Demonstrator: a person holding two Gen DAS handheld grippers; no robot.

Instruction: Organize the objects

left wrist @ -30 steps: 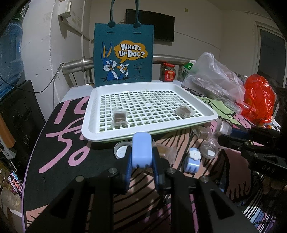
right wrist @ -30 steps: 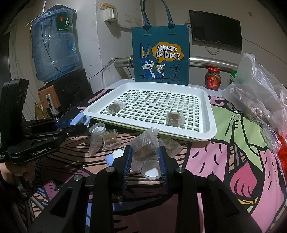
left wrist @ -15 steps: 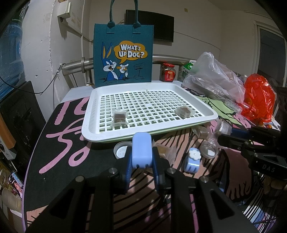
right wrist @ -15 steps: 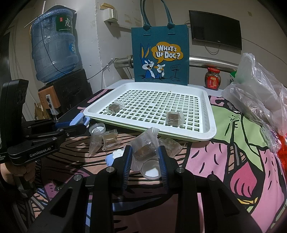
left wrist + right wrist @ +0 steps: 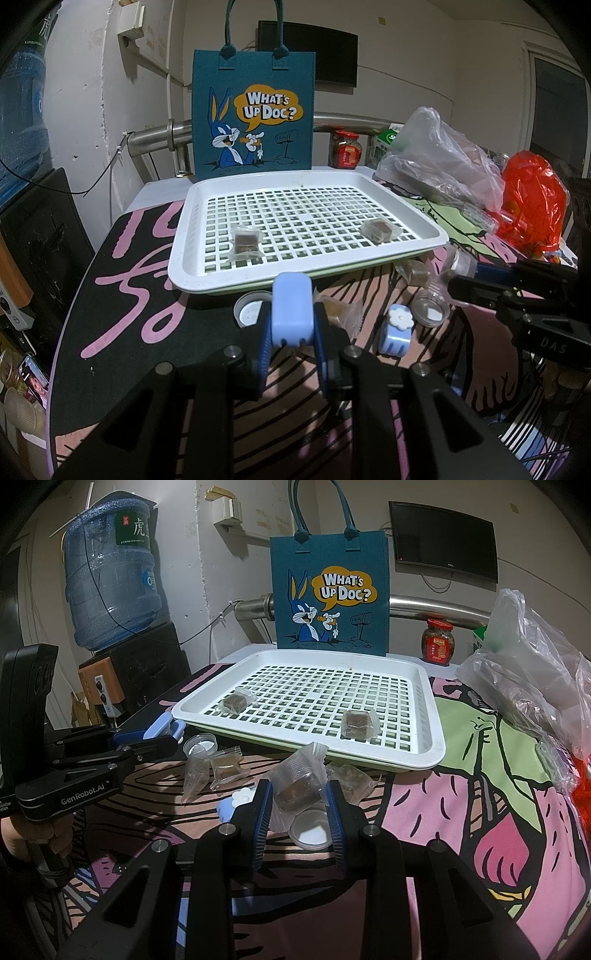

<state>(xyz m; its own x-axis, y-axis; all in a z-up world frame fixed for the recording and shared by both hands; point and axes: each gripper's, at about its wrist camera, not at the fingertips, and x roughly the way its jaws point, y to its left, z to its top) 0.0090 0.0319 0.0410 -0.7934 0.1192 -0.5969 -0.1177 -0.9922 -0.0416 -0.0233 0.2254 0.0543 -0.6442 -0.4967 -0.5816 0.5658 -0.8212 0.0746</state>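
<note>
While both wrist cameras look across the table (image 5: 480, 775), I note its printed cover in black, pink and green. At the far edge a teal tote bag (image 5: 255, 110) stands upright, printed with a cartoon rabbit. Just in front of it lies the white slotted tray (image 5: 424, 753), reaching from the far edge toward the middle of the table. Near the right edge a crumpled clear plastic bag (image 5: 535, 664) is heaped, with a red bag (image 5: 532, 203) beside it in the left view.

On the tray I see two wrapped brown cubes: one (image 5: 245, 242) near its front left corner, one (image 5: 358, 722) toward its front right.

My left gripper (image 5: 291, 325) is clamped on a pale blue clip (image 5: 291, 314), held above the table just before the tray's front edge. My right gripper (image 5: 299, 797) has its pads pressed on a clear packet holding a brown cube (image 5: 297, 788), also in front of the tray.

Loose on the table along the tray's front edge: more wrapped cubes (image 5: 225, 768), a second blue clip with a white flower (image 5: 397, 330), and two small round clear tubs, one (image 5: 249, 312) beside the left gripper, one (image 5: 310, 829) under the right gripper's fingers.
</note>
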